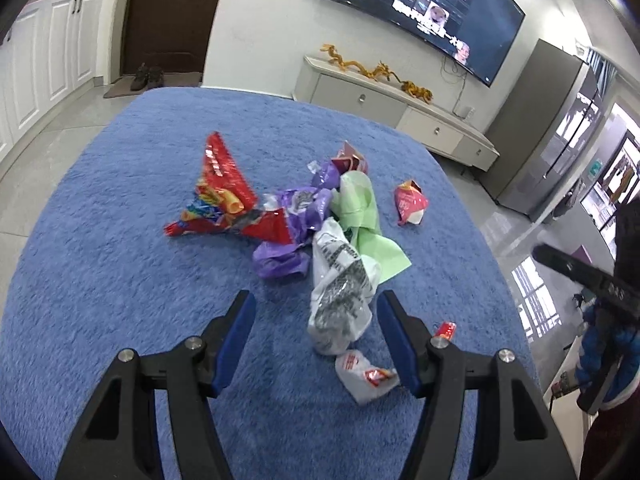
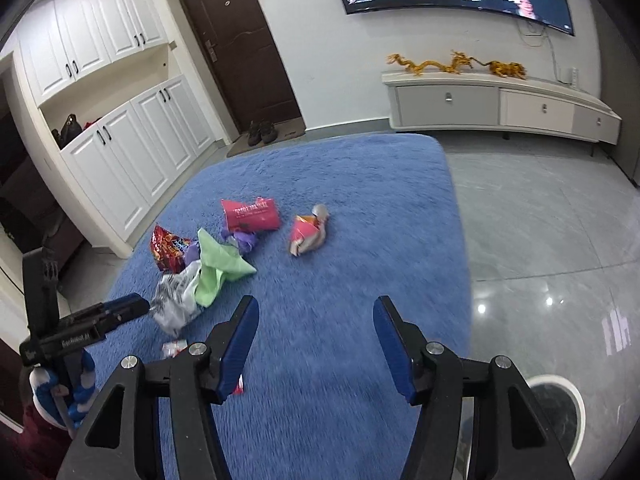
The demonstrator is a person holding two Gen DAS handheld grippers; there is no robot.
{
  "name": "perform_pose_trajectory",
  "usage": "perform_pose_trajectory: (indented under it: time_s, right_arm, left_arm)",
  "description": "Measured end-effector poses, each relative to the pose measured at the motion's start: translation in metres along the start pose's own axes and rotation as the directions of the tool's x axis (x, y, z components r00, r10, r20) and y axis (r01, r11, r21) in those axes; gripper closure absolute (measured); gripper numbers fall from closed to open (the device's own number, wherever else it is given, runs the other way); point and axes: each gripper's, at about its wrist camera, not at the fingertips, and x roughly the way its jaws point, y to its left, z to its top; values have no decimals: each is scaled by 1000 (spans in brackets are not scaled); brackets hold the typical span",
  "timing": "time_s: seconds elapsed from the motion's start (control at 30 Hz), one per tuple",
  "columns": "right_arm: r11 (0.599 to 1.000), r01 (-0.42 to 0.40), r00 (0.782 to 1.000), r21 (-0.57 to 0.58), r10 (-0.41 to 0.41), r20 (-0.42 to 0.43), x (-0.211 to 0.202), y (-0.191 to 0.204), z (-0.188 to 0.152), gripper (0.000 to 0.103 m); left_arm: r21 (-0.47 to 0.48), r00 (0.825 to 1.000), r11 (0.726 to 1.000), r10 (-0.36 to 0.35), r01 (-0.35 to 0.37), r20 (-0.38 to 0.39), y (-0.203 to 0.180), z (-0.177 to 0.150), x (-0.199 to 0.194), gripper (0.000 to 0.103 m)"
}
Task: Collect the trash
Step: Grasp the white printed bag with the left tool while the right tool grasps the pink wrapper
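Crinkly plastic, the white bag mid-rug could slip from our 2 spread, empty grippers, left and right.

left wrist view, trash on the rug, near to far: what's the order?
small white wrapper → white printed bag → purple bag → dark red packet. The left gripper hovers open over the rug at the near end.
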Motion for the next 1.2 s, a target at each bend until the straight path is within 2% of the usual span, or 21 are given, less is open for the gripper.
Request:
perform_pose_trajectory:
  time_s: [0.27,0.57,0.67,0.7,0.73,0.8,0.83,0.93,1.2]
  right_arm:
    - [999,-32,998,-18,31,-56,67,6,30,46]
    - [1000,-7,995,-10,6,-102,133,5,51,46]
    - [1000,4,994,-9,-5,-108,147,5,54,47]
    - [1000,7,994,-7,-8,-111,151,4,55,51]
    - [1000,10,993,-6,-10,-113,153,4,55,52]
    - [1000,19,993,-3,-19,-117,159,2,56,67]
    - [1000,20,993,0,-20,-119,161,1,55,69]
    - [1000,14,994,7,-13,-105,159,-1,53,72]
    - [1000,9,997,10,-8,-74,127,1,40,73]
  left_arm:
    - [14,999,1000,-24,25,-31,3,4,27,44]
    - [31,996,996,-83,84,-42,8,6,40,45]
    - [35,993,994,-105,107,-51,5,7,46,50]
    - [37,992,993,-113,115,-55,3,7,46,51]
    - [41,991,992,-119,122,-58,2,6,47,53]
    - [49,989,989,-134,138,-65,-3,6,48,59]
    - [55,987,987,-144,148,-70,-6,6,49,65]
    - [72,988,987,-138,143,-63,-12,5,47,68]
    - [51,990,989,-134,136,-34,-12,4,31,70]
